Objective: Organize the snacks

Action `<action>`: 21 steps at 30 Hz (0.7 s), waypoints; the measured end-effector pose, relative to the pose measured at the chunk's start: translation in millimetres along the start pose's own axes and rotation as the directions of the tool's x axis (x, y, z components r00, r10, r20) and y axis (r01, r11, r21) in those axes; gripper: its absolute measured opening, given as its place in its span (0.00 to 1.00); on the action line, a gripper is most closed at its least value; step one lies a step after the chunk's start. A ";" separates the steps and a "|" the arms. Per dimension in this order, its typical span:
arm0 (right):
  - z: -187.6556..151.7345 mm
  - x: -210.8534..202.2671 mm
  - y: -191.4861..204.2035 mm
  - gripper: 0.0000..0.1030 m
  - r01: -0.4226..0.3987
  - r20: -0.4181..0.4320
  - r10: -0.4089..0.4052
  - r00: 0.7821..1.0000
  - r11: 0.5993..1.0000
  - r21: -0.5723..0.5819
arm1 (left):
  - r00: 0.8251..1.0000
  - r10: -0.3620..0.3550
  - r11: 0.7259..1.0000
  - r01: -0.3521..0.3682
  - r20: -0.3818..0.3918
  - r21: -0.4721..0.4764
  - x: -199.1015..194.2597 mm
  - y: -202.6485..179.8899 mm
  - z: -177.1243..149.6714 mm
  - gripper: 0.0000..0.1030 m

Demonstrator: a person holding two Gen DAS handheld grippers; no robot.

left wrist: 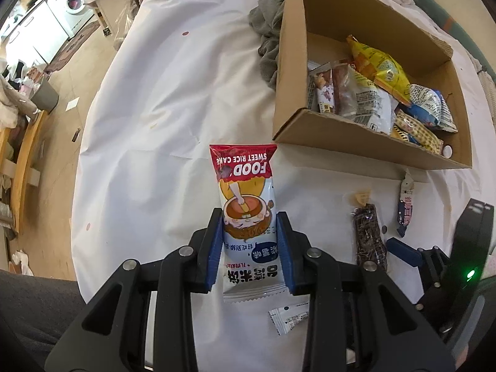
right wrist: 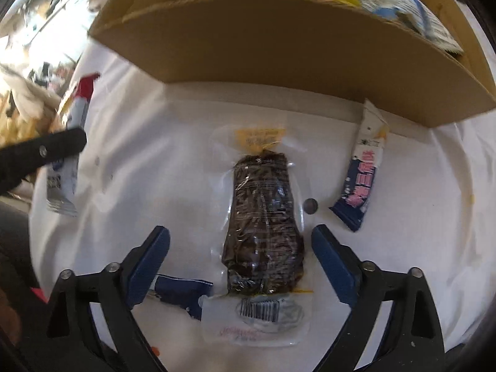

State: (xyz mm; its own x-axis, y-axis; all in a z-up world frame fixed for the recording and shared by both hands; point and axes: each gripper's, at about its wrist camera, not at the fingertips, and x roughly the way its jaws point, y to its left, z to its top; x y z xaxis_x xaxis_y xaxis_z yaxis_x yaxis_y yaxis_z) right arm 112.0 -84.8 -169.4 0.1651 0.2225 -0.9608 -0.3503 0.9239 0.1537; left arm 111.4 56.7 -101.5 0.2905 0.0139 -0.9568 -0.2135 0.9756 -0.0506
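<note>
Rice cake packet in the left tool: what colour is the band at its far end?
Red, with white lettering, on the rice cake packet; clearest in the left wrist view.

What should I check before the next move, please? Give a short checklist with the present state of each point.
1. Left gripper shut on the rice cake packet: ok.
2. Right gripper open around the dark vacuum pack: ok.
3. Pack centred between the fingers: ok.
4. Cardboard box has free room: ok.
5. Small blue packet away from the right gripper's fingers: not ok.
6. Grip firmness: cannot tell.
</note>
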 end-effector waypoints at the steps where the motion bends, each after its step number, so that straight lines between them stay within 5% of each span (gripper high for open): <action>1: -0.6 2.2 1.5 0.94 0.010 -0.004 -0.010 1.000 1.000 -0.007 | 1.000 0.002 1.000 -0.002 0.000 0.002 0.6 -1.3 0.1 0.28; 7: -4.5 5.1 10.6 0.92 0.050 0.004 -0.050 0.999 0.997 -0.053 | 1.000 0.006 1.000 -0.006 0.003 0.005 -0.2 -6.5 -0.4 0.28; 10: -5.0 0.0 7.8 0.71 0.062 0.022 -0.061 0.998 0.997 -0.056 | 1.000 0.010 1.000 -0.010 0.008 -0.002 -1.4 -5.6 -0.8 0.28; 14: -7.6 -7.1 -3.9 0.58 0.032 0.036 -0.031 0.999 0.999 -0.042 | 1.000 0.008 1.000 -0.007 0.009 -0.018 -2.4 -3.4 -0.7 0.28; 21: -11.7 -29.6 -25.7 0.57 -0.106 0.064 0.104 0.992 0.994 0.028 | 1.000 -0.003 1.000 0.004 0.012 -0.015 -3.1 -4.3 -0.9 0.28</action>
State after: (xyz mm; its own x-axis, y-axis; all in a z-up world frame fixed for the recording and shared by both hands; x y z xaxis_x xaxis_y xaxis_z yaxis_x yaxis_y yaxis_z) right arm 105.3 -118.8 -147.6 0.1869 0.3370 -0.9228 -0.3394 0.9036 0.2613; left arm 110.6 52.3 -98.5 0.3025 0.0132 -0.9531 -0.2267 0.9722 -0.0585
